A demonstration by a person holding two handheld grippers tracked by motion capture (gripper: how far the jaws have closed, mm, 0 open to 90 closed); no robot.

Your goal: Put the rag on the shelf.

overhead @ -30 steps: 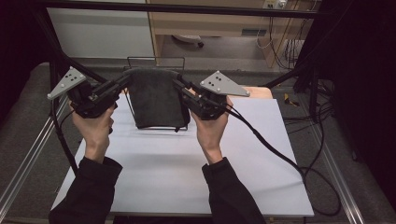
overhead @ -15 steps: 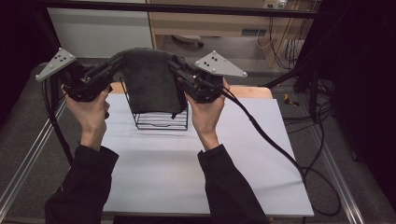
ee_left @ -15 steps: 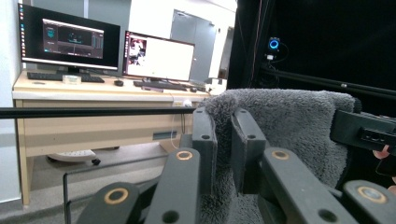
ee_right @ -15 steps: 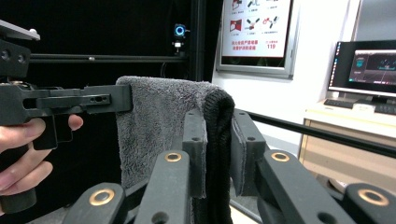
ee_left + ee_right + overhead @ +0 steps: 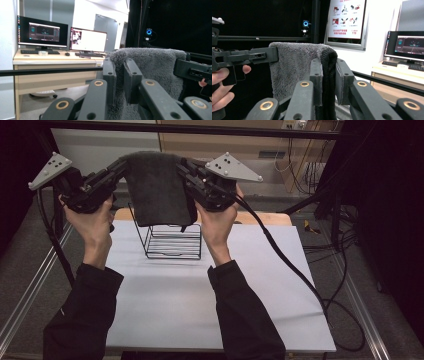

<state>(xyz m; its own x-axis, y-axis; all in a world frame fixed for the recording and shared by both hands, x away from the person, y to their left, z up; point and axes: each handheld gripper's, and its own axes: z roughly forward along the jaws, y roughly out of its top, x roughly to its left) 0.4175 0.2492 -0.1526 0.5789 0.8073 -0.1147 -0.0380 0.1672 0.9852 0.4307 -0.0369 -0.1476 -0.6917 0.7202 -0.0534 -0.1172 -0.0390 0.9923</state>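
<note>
A dark grey towel (image 5: 157,190) hangs folded between my two grippers, lifted above a black wire rack (image 5: 172,242). My left gripper (image 5: 121,168) is shut on the towel's left top edge and my right gripper (image 5: 182,168) is shut on its right top edge. In the left gripper view the left gripper (image 5: 119,75) pinches the towel (image 5: 155,65) edge, with the other gripper (image 5: 192,71) at the far side. In the right gripper view the right gripper (image 5: 328,75) clamps a thick fold of the towel (image 5: 294,65), and the left gripper (image 5: 249,56) holds the opposite corner.
The rack stands at the back middle of a white table sheet (image 5: 200,305). A wooden board edge (image 5: 260,217) shows behind it. A cable (image 5: 290,265) trails from the right gripper across the table's right side. A desk with monitors (image 5: 62,37) stands beyond the frame.
Both grippers have risen and moved away from me with the towel. The towel has come up off the wire rack, which now stands uncovered below it.
</note>
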